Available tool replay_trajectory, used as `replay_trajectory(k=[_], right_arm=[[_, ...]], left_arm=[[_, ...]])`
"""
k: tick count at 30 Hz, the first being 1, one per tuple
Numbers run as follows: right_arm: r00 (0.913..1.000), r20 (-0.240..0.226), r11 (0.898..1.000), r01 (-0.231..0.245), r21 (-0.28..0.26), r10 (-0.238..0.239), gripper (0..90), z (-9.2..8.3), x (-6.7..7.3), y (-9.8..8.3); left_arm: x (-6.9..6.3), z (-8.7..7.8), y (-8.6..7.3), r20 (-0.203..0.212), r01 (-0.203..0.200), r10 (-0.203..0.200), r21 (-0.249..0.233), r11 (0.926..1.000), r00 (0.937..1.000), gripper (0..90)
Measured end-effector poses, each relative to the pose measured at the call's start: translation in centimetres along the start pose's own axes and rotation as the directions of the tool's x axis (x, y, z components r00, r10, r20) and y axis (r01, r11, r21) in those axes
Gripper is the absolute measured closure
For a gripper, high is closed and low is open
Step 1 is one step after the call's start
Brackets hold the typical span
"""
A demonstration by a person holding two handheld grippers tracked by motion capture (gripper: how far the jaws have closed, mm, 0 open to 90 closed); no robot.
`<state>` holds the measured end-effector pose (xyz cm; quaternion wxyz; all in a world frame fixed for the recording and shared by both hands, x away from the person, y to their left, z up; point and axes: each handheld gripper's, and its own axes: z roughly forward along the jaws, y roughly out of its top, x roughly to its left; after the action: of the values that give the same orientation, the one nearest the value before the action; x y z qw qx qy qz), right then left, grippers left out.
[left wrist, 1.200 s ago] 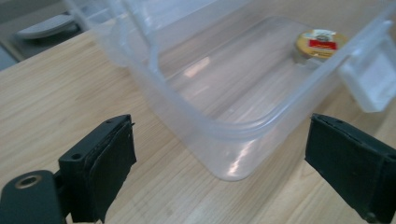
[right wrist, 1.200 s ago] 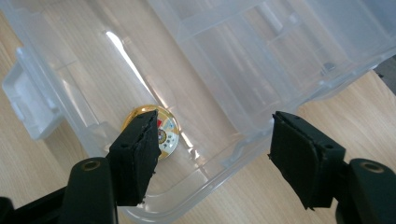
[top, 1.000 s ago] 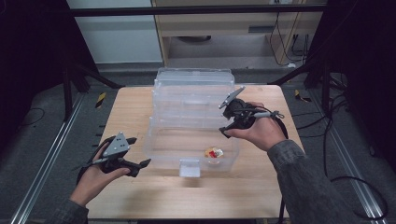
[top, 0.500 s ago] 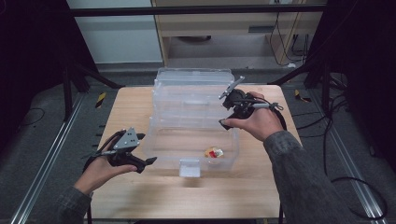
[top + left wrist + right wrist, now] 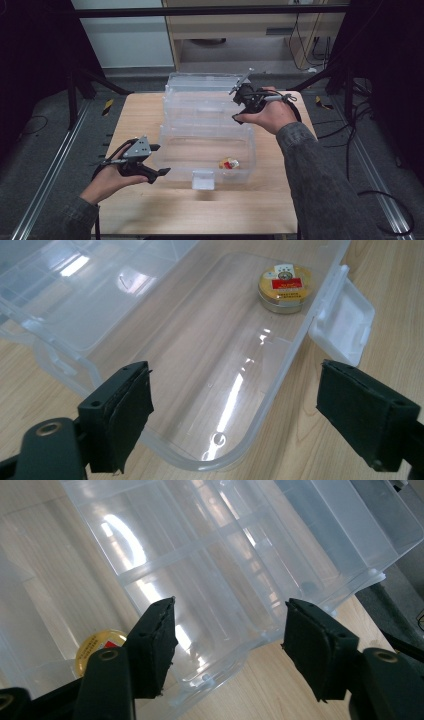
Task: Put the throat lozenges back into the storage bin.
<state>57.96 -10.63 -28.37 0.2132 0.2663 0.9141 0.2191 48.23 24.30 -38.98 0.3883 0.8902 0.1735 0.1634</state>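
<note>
A clear, rectangular plastic storage box (image 5: 205, 150) is standing open in the middle of the light wooden worktop (image 5: 135, 115), its hinged lid and divided tray sections (image 5: 202, 100) extending toward the far edge. A white plastic latch (image 5: 203, 179) is hanging from the box wall facing the near edge. Inside the box, a small round tin with a yellow and red label (image 5: 228, 163) is lying flat on the floor of the near compartment, toward its right end, close to the latch wall.

The left tongs (image 5: 152, 160) are hovering just beside the left end of the box, near the worktop's left edge. Their jaws are standing wide apart and have just been closing slightly; in the left gripper view (image 5: 235, 410) the rounded corner of the box wall is lying between them, with neither pad touching it.

The right tongs (image 5: 239, 102) are hovering above the far tray sections, toward the far right corner of the worktop. Their jaws are standing apart and have just been closing, gripping nothing; in the right gripper view (image 5: 230, 640) the tray rim is showing between the pads.
</note>
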Motion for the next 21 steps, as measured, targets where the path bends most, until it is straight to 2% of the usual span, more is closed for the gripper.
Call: replay_trajectory(k=[5,15,21], right_arm=[[1.0,-0.006,1.0,-0.001,-0.001,0.001,46.3,0.1,-0.5,-0.2],[0.9999,0.007,1.0,-0.008,-0.003,0.008,48.7,-0.5,-1.2,-0.1],[0.9999,0.009,1.0,-0.005,-0.003,0.005,53.7,-0.5,-1.5,0.3]], left_arm=[[0.2,0.2,0.7,0.013,-0.006,0.006,-0.008,0.9999,0.9999,18.8],[0.0,0.2,1.2,0.031,-0.021,0.021,0.002,0.9998,0.9993,25.3],[-0.1,-0.3,0.9,0.03,-0.03,0.029,0.016,0.9994,0.9991,29.8]])
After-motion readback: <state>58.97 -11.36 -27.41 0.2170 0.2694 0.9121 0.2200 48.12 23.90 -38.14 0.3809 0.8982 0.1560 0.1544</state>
